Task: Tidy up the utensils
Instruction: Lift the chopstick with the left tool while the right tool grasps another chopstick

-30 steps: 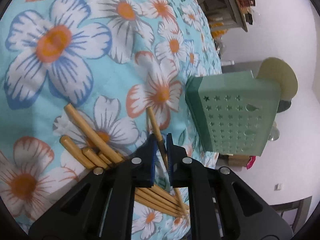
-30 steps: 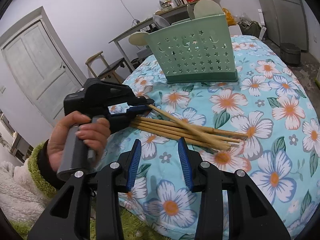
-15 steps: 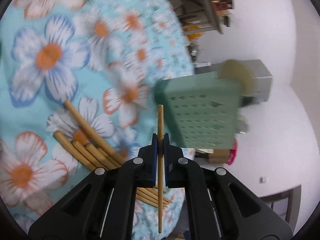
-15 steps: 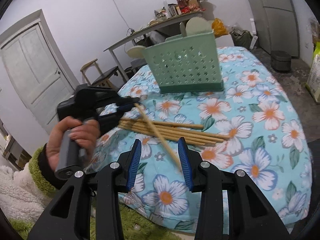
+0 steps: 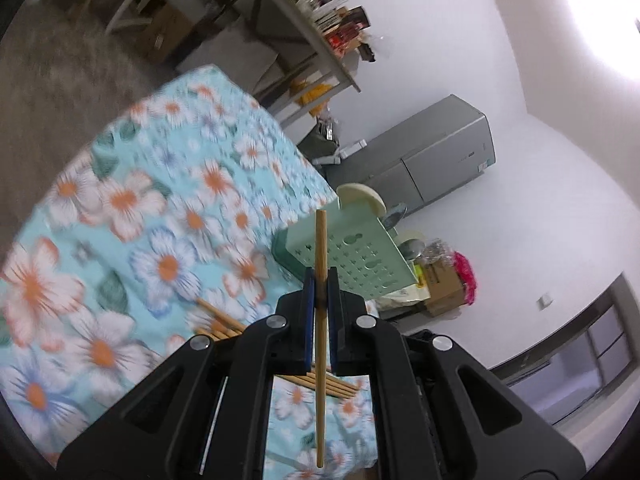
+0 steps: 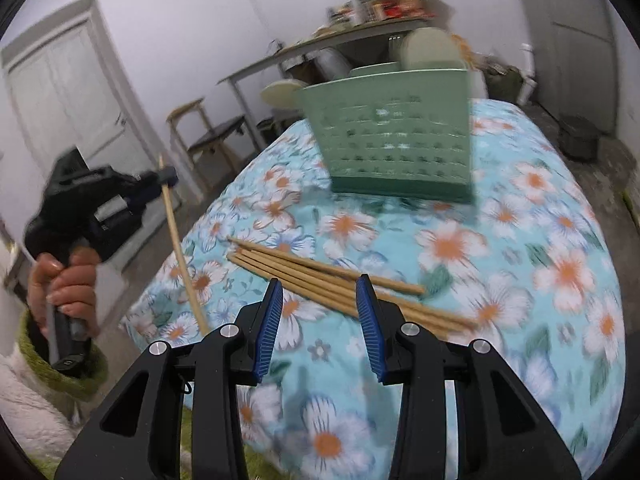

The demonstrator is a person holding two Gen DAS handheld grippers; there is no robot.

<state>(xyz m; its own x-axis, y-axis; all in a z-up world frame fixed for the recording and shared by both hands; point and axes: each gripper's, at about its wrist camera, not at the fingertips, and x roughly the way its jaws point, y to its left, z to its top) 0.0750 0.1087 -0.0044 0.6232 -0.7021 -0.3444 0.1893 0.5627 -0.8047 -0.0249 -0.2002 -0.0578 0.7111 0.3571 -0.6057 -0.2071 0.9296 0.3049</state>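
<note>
- While the rest of the set lies on the flowered cloth [image 6: 520,208], a single chopstick [image 5: 320,264] is seen clamped crosswise between the blue pads of the left gripper [image 5: 320,292], raised clear of the table.
- In the left wrist view its long axis runs straight up and down the frame, one end standing above the fingertips and the longer part hanging below them.
- From the right wrist view the same chopstick [image 6: 180,248] is shown nearly upright and slightly tilted, gripped close to its upper end, its lower end pointing down toward the near-left edge of the table; the left gripper [image 6: 166,178] is held in a hand [image 6: 64,284] with a green cuff.
- The remaining chopsticks [image 6: 320,276] are laid flat in a loose bundle, long axes running from the table's middle toward the right and fanning slightly apart.
- The right gripper [image 6: 320,320] is held just above that bundle with its jaws parted and nothing between them.
- A green perforated utensil holder [image 6: 392,136] stands at the far end of the table, well apart from the lifted chopstick.
</note>
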